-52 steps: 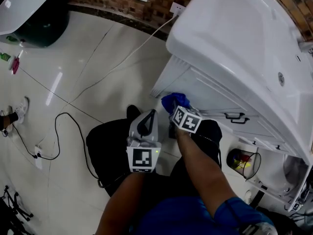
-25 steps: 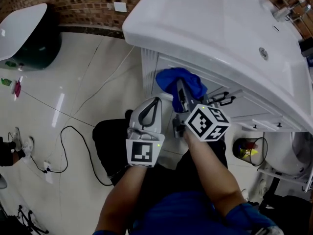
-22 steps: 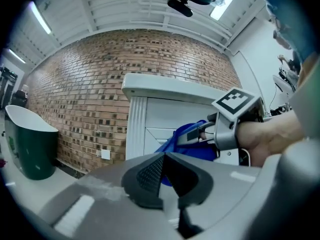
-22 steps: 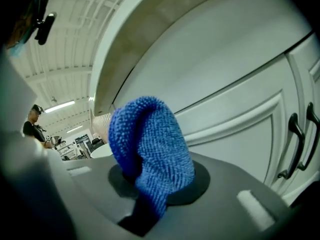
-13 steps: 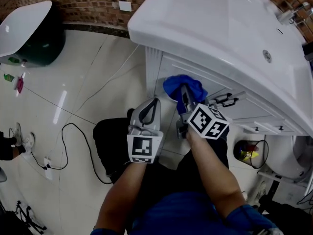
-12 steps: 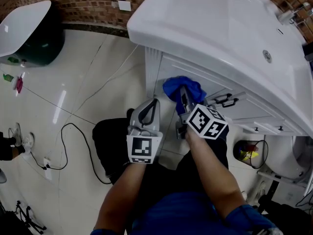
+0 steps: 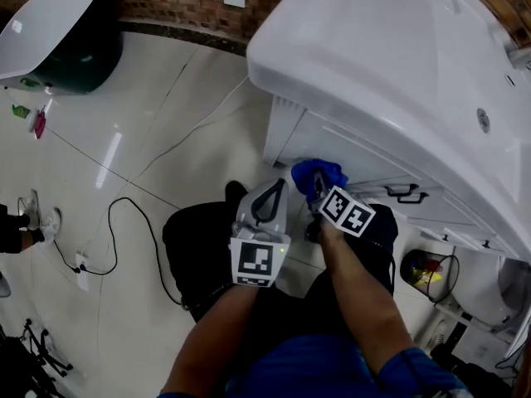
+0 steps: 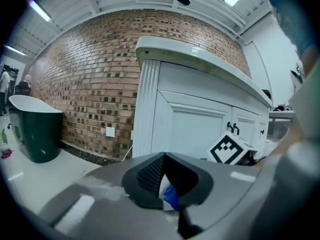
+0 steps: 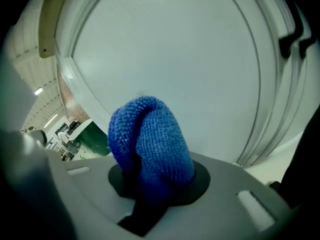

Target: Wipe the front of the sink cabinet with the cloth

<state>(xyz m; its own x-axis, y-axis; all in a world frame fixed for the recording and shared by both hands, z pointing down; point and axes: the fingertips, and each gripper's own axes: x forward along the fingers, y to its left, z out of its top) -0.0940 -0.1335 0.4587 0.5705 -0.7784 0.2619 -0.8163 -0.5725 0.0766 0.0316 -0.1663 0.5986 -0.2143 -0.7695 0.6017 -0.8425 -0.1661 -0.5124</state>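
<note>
The right tool [image 9: 152, 186] has its jaws clamped on a wad of blue cloth [image 9: 150, 144], which bulges out in front of the tips as a rounded pad. From the right gripper view, that pad sits against or just off the white panel of the left cabinet door [image 9: 200, 59]; I cannot tell whether it touches. Bunching the cloth this way likely puts soft fabric, not the hard jaws, against the paint. In the head view the cloth [image 7: 318, 175] lies low on the sink cabinet [image 7: 286, 135] front, under the overhang of the white sink [image 7: 398, 56] and left of the black door handles [image 7: 401, 194], so the wipe appears to be on the left door's lower part.

The left tool [image 8: 165, 176] has its jaws together at the tips and grips nothing; the blue seen past them is the cloth beyond. It hangs just beside the right tool [image 7: 319, 191], apart from the cabinet, seemingly kept idle and out of the stroke's path. The person crouches close, probably to reach under the overhang.
</note>
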